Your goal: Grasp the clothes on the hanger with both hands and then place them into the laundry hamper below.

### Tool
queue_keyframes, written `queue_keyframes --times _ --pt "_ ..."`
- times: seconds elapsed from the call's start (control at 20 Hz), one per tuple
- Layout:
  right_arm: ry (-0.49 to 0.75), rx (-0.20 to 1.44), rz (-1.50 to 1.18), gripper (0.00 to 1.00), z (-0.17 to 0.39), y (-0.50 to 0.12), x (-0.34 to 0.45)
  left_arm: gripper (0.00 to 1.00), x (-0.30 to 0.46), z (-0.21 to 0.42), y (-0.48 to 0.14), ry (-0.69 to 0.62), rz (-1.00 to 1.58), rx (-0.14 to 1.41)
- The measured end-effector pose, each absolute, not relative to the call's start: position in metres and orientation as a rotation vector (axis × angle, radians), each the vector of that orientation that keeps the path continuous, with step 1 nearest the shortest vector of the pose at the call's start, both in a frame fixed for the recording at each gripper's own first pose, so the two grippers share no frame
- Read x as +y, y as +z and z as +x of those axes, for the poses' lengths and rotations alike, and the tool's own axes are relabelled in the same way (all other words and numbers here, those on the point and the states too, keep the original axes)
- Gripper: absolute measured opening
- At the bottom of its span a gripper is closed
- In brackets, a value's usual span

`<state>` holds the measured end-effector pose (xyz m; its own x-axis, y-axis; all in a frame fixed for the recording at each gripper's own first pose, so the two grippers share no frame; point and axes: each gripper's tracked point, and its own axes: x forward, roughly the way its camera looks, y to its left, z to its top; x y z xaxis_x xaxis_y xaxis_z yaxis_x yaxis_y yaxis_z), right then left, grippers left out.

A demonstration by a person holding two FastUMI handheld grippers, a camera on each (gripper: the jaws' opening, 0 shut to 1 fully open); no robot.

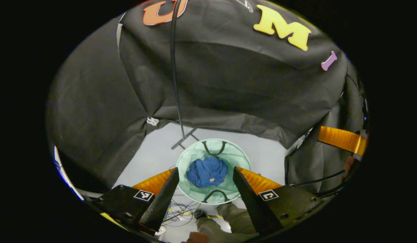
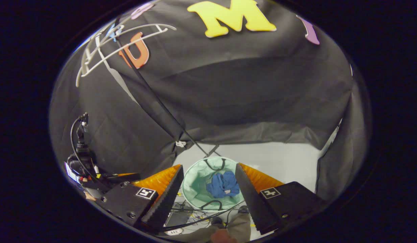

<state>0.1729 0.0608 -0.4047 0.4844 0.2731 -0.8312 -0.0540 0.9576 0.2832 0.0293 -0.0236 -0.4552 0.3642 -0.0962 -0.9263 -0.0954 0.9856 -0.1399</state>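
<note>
A blue garment (image 1: 207, 172) lies crumpled inside the round mint-green mesh hamper (image 1: 240, 156) on the white floor, far below both grippers. My left gripper (image 1: 206, 170) hangs high above it, open, with nothing between its fingers. In the right gripper view the same blue garment (image 2: 223, 185) rests in the hamper (image 2: 194, 185). My right gripper (image 2: 209, 167) is also open and empty above it. A bare white hanger (image 2: 120, 44) hangs at the upper left on the black rack pole (image 2: 154, 98).
The rack's black pole (image 1: 174, 67) rises from a crossed base (image 1: 184, 139) just behind the hamper. Loose cables (image 1: 181, 211) and a person's trouser leg (image 1: 228, 219) are on the near side. Black cloth walls surround the white floor (image 1: 154, 152).
</note>
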Motion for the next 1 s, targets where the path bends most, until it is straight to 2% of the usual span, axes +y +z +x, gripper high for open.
queue_keyframes --times 0.05,0.15,0.25,0.3,0.45,0.55,0.65,0.75,1.0 --pt "0.197 1.012 0.21 0.97 0.17 -0.388 0.059 0.97 -0.019 0.032 -0.439 0.001 -0.165 1.158" --pt "0.192 0.936 0.165 0.97 0.159 -0.354 0.057 1.0 -0.011 0.037 -0.399 -0.003 -0.165 1.076" --pt "0.188 0.859 0.146 0.98 0.151 -0.318 0.056 0.97 -0.005 0.043 -0.362 -0.009 -0.166 0.983" --pt "0.183 0.815 0.141 0.97 0.144 -0.297 0.054 1.0 0.003 0.046 -0.339 -0.011 -0.158 0.929" --pt "0.159 0.673 0.127 0.97 0.115 -0.23 0.056 0.97 0.02 0.052 -0.273 -0.005 -0.117 0.762" --pt "0.141 0.58 0.113 0.97 0.101 -0.193 0.054 1.0 0.03 0.05 -0.229 -0.003 -0.091 0.654" --pt "0.107 0.493 0.094 0.97 0.086 -0.157 0.049 0.92 0.035 0.053 -0.195 -0.009 -0.078 0.563" --pt "0.056 0.415 0.079 0.97 0.07 -0.123 0.034 1.0 0.032 0.05 -0.165 -0.025 -0.077 0.497" --pt "-0.027 0.259 0.055 0.98 0.028 -0.044 0.001 0.98 0.038 0.033 -0.094 -0.023 -0.035 0.324"
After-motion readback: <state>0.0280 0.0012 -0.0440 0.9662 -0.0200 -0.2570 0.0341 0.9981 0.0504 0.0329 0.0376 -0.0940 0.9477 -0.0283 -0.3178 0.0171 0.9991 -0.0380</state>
